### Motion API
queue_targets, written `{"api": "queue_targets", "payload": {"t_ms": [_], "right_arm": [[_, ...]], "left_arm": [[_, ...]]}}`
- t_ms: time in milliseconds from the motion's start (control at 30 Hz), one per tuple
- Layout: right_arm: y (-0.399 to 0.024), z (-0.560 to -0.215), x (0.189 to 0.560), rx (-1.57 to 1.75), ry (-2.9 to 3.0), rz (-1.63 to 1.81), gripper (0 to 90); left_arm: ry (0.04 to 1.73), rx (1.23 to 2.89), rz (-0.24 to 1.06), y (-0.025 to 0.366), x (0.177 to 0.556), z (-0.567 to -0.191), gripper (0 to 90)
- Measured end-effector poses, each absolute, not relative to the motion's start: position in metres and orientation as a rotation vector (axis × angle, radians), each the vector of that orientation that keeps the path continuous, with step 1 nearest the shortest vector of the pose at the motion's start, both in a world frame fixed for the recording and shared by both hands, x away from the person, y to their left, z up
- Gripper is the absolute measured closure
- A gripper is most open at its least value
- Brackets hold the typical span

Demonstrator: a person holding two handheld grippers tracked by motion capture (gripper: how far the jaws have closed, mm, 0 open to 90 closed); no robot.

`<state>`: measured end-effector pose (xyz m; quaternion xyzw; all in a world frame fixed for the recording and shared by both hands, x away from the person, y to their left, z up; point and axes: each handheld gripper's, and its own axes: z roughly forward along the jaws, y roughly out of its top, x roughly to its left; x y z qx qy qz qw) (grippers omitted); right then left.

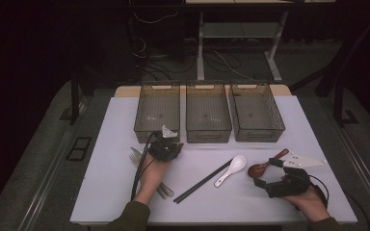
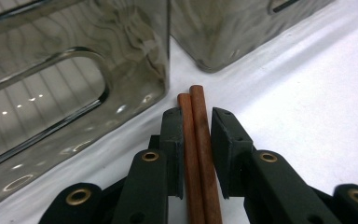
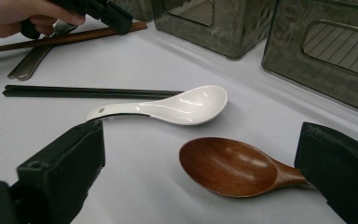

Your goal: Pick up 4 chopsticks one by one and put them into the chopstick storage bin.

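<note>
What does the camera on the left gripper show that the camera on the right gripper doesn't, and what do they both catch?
The left gripper view alone shows, close up, how the brown chopsticks lie between its two black jaws, with narrow gaps at the pads.

The right gripper view alone shows the wooden spoon between wide-open jaws, the white spoon, the black chopsticks and a hand.

Both show the brown chopsticks, the smoky bins and the white table.
</note>
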<state>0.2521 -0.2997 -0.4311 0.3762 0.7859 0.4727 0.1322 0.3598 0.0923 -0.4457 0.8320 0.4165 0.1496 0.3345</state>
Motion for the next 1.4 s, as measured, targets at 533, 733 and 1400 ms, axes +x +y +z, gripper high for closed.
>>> {"api": "queue_targets", "payload": {"t_ms": [533, 733, 1400], "right_arm": [[-0.299, -0.432, 0.253, 1.088, 2.288, 1.364, 1.5], [-0.299, -0.432, 0.253, 1.091, 2.286, 1.363, 1.5], [-0.299, -0.433, 0.253, 1.081, 2.286, 1.382, 1.5]], "left_arm": [[0.886, 2.245, 0.254, 0.071, 0.355, -0.445, 74.4], [0.877, 2.235, 0.233, 0.072, 0.356, -0.445, 71.3], [0.741, 2.183, 0.253, 0.084, 0.334, -0.422, 38.0]]}}
